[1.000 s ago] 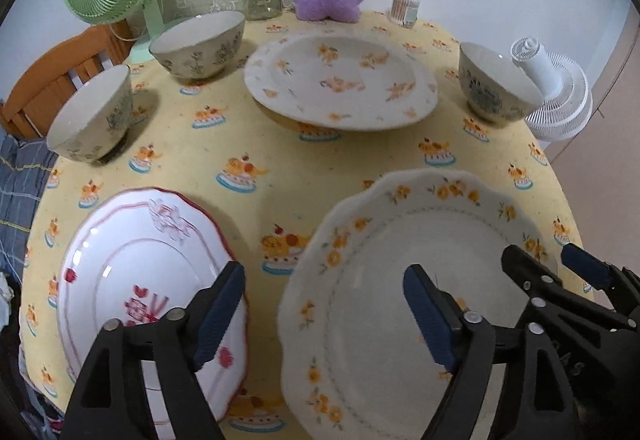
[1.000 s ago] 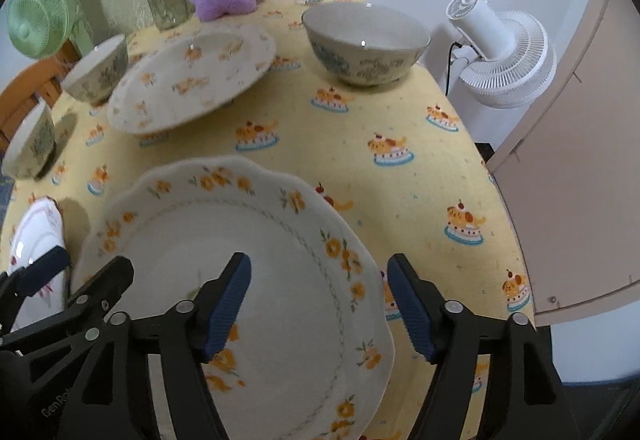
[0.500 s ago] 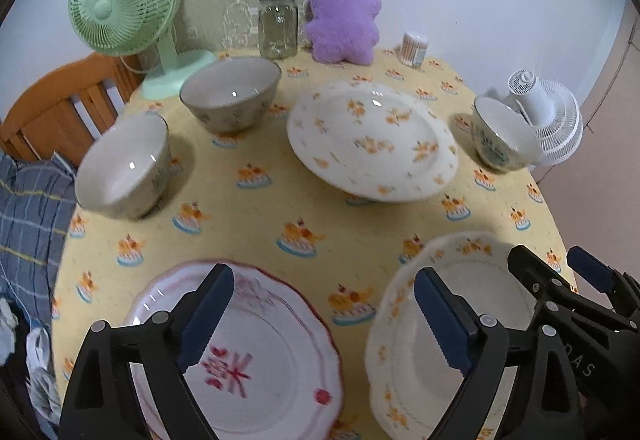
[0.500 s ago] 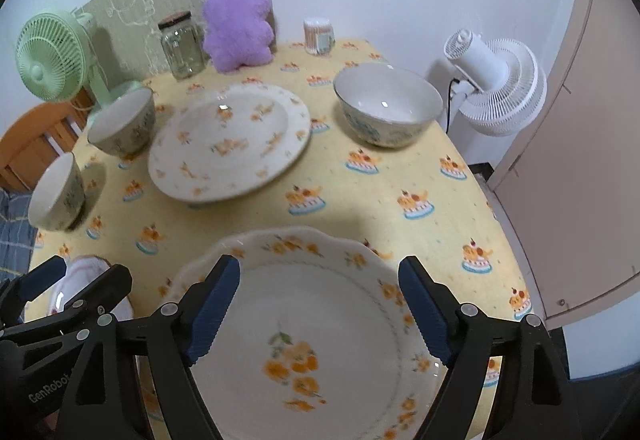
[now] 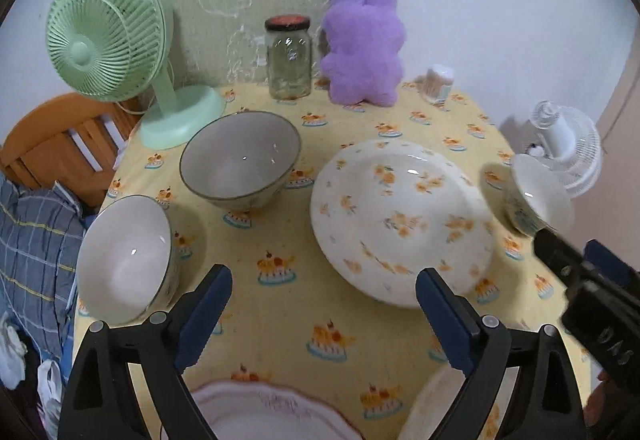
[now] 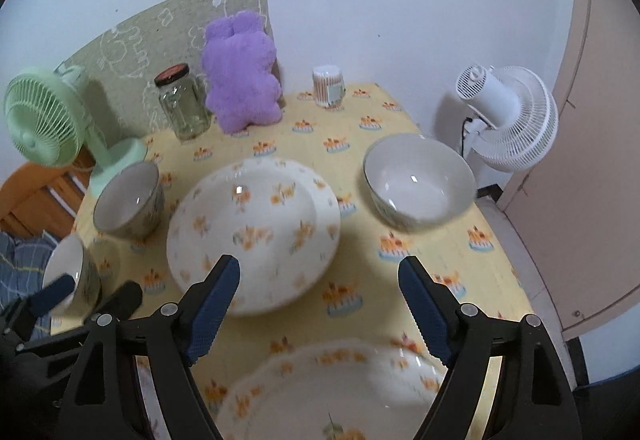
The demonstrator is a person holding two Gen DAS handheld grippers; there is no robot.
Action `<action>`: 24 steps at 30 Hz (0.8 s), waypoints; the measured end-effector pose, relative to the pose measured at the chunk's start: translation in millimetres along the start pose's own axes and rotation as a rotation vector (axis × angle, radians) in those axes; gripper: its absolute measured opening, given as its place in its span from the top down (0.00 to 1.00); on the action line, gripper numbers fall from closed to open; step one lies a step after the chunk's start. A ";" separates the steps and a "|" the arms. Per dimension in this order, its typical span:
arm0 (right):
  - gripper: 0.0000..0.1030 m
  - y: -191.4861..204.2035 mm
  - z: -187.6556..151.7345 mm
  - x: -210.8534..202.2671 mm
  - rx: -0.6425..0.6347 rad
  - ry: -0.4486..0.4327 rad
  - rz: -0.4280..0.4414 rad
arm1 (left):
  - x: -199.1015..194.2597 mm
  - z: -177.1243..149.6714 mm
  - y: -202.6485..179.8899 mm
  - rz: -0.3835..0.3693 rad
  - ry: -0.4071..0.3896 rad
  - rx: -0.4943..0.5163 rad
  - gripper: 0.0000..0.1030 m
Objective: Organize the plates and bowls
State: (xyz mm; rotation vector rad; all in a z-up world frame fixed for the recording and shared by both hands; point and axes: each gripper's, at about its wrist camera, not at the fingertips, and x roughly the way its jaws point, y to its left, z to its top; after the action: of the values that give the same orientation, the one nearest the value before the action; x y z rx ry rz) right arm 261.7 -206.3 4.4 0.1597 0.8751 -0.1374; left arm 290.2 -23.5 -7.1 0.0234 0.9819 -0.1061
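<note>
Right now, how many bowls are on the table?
3: one at the right edge by the white fan, one near the green fan, one at the left edge.

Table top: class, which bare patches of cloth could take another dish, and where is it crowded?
One patch lies in front of the floral plate, between it and the red-rimmed plate at the near edge. Another lies behind the floral plate, toward the jar and purple toy. The left side is crowded: two bowls stand close by the green fan.
</note>
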 end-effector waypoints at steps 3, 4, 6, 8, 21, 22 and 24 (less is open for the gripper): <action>0.18 2.3 14.9 21.6 0.009 0.007 0.021 | 22.1 10.3 -0.1 0.013 0.014 -0.008 0.09; 0.18 3.9 19.7 30.7 0.011 0.010 0.026 | 29.3 13.7 -1.5 0.018 0.017 -0.004 0.09; 0.18 7.3 25.5 45.7 0.008 0.013 0.028 | 42.3 19.4 -3.9 0.026 0.019 0.008 0.09; 0.18 10.7 29.4 59.0 -0.002 0.023 0.030 | 54.7 23.5 -5.9 0.028 0.025 0.013 0.09; 0.19 11.8 26.8 116.4 0.014 0.120 0.000 | 105.7 25.6 -14.8 0.010 0.091 0.014 0.17; 0.20 11.4 25.9 119.5 0.017 0.126 -0.005 | 108.1 24.8 -14.9 0.006 0.097 0.013 0.18; 0.24 12.3 25.0 125.8 0.008 0.140 -0.007 | 113.4 24.0 -15.2 -0.002 0.110 0.008 0.20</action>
State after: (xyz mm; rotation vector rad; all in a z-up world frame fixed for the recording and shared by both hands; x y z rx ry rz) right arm 362.5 -205.9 -75.9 0.1754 1.0150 -0.1375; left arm 371.1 -49.2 -87.6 0.0360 1.0918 -0.1116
